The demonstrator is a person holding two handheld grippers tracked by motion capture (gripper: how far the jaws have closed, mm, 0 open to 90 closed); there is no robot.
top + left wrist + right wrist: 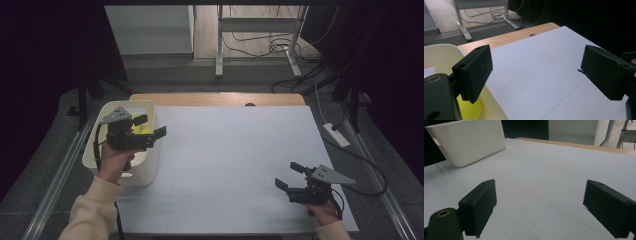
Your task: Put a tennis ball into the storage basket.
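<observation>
A cream plastic bin (148, 167) stands at the table's left edge, and a yellow object (146, 131) lies inside it. My left gripper (150, 126) hovers over the bin's right rim, open, with nothing between its jaws. In the left gripper view the gripper (536, 72) looks across the white table, with the bin's wall (439, 53) and the yellow object (471, 110) at lower left. My right gripper (288, 175) rests low near the table's front right corner, open and empty. In the right gripper view the gripper (539, 205) points toward the bin (471, 142).
A white sheet (235, 150) covers the table, and a strip of wooden top (215, 98) shows at the far edge. Beyond it are the metal legs of a desk (219, 50) and cables on the floor. A power strip (336, 135) lies off the table's right side.
</observation>
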